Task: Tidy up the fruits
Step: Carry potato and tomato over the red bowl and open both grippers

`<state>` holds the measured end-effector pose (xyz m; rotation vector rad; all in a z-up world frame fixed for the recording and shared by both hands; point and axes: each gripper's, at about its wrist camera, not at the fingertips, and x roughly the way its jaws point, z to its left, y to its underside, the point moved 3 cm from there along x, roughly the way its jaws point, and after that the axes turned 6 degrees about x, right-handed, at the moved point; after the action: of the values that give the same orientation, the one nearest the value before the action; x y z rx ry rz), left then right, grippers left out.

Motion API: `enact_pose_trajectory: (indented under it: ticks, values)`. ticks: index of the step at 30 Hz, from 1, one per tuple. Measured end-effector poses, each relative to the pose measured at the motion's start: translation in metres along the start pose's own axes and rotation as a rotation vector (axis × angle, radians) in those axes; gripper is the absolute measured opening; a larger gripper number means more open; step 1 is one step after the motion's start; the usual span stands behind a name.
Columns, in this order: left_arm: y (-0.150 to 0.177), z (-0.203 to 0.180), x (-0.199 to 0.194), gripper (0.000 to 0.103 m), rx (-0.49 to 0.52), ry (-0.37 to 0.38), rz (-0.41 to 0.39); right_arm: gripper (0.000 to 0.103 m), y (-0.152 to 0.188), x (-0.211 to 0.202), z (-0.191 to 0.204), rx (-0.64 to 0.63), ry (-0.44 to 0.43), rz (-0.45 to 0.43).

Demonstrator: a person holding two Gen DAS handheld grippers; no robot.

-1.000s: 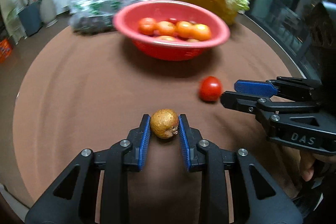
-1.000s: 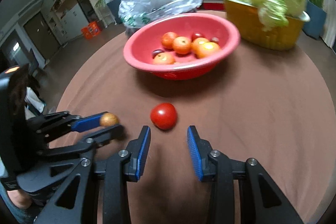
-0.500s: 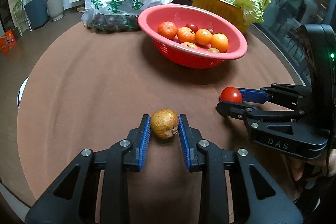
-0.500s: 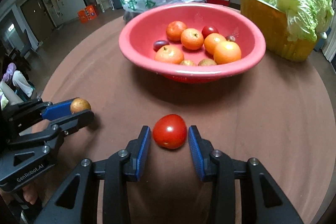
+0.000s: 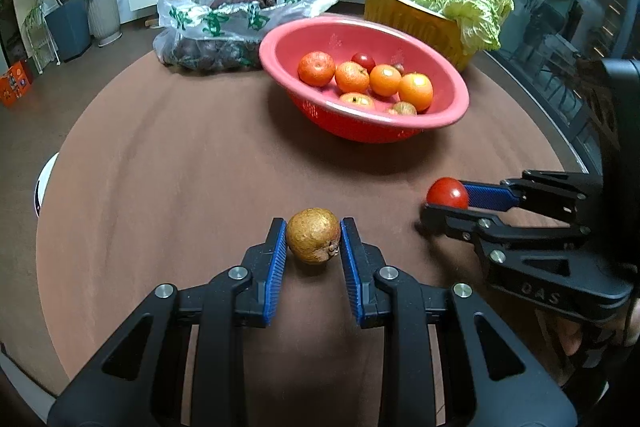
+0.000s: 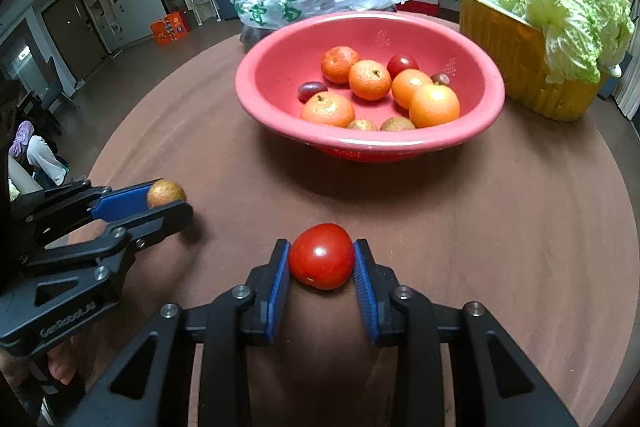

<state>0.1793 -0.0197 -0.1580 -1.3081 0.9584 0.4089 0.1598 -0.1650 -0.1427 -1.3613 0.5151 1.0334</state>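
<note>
My left gripper (image 5: 313, 242) is shut on a small brown fruit (image 5: 313, 241), held between its blue pads; the same brown fruit (image 6: 165, 192) shows at the left in the right wrist view. A red tomato (image 6: 321, 255) sits between the blue pads of my right gripper (image 6: 322, 261), whose jaws are closing and press on both its sides; from the left wrist view the tomato (image 5: 447, 192) is at the right gripper's (image 5: 442, 202) tips. Beyond both stands a red bowl (image 6: 280, 115) with several oranges, small tomatoes and brown fruits in it.
A brown round table (image 5: 180, 163) carries everything. Behind the red bowl (image 5: 440, 119) lie a clear plastic bag (image 5: 224, 15) of dark produce and a yellow tub (image 6: 516, 55) with a cabbage (image 6: 572, 15). Potted plants stand along the far wall.
My right gripper reached forward around the tomato and closed its jaws on it. The left gripper kept its grip on the brown fruit, and its view swung so the bowl shows further right.
</note>
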Motion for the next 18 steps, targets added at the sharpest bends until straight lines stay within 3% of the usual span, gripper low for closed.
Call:
enact_pose_trajectory:
  ticks: [8, 14, 18]
  values:
    - [-0.036, 0.001, -0.01, 0.025, 0.04, -0.015, -0.047, 0.034, -0.011, -0.037, 0.0, -0.006, -0.021, -0.064]
    - [-0.087, -0.003, 0.001, 0.025, 0.094, -0.027, -0.078, 0.034, -0.047, -0.052, -0.024, 0.018, 0.011, -0.114]
    - [-0.117, -0.006, 0.024, 0.025, 0.126, -0.018, -0.058, 0.034, -0.074, -0.04, -0.04, 0.03, 0.033, -0.107]
